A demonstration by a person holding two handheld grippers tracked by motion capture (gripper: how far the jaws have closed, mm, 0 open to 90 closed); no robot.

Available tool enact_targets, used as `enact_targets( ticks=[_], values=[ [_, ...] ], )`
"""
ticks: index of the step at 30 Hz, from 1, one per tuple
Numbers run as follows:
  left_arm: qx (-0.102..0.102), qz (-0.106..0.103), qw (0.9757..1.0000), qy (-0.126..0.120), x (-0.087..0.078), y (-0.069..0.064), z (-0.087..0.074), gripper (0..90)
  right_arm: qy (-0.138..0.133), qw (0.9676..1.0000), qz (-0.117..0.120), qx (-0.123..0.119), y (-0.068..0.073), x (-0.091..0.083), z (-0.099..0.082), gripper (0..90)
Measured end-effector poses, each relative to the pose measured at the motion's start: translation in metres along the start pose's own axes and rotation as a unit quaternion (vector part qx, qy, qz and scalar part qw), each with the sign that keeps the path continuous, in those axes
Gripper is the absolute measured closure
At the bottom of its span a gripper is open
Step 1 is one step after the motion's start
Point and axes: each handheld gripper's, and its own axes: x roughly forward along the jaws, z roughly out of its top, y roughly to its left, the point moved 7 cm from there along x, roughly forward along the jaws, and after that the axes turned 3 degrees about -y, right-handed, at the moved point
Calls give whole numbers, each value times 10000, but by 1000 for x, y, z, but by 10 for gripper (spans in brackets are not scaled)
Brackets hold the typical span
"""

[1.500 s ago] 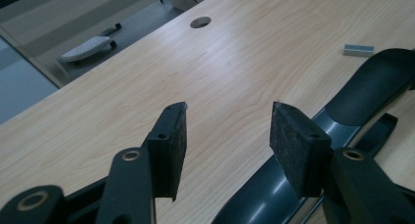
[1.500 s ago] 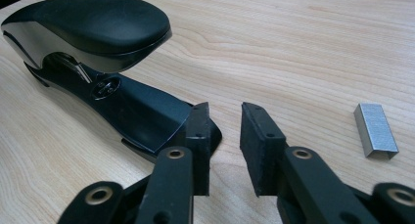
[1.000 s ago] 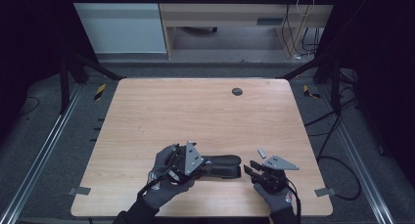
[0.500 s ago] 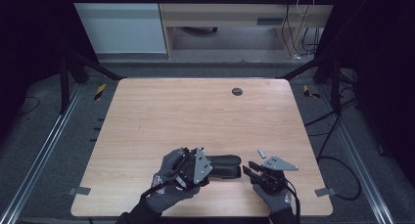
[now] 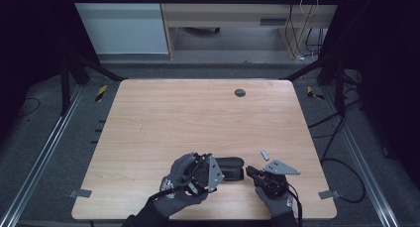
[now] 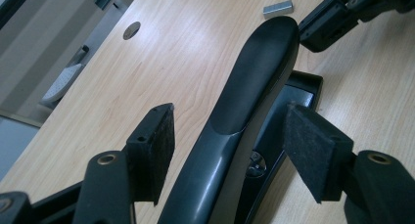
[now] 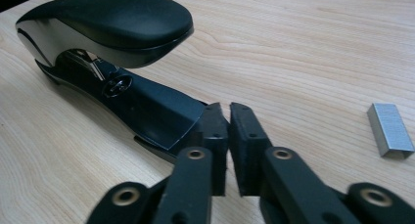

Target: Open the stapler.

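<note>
The black stapler (image 5: 229,167) lay at the tabletop's (image 5: 198,118) near edge. The left gripper (image 6: 235,136) straddled it, spread; the right gripper (image 7: 229,136) had just been closing, empty, at the base. Next, likely opening the stapler to load the staple strip (image 7: 390,130).

Light wood table (image 5: 198,118) with a round grommet hole (image 5: 239,92) near its far edge, sitting on grey carpet (image 5: 54,138) with metal rails (image 5: 39,157) running down both sides. Upper middle of the frame there's a pale wooden desk (image 5: 223,14), cables (image 5: 302,19) hanging at upper right, and both top corners go dark.
</note>
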Motion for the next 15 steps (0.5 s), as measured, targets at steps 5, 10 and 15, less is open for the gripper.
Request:
enact_targets(
  ticks=[5,10,15],
  values=[
    [142,21,9999,82,7,-4,1,370,0,10000,-2,6,-2,-2,-1,900],
    [259,-8,9995,156,13,-8,3,374,27,10000,33,-24,-1,-1,-2,900],
    [404,-21,9988,265,19,-12,4,373,16,10000,34,-20,-1,-1,-2,900]
  ],
)
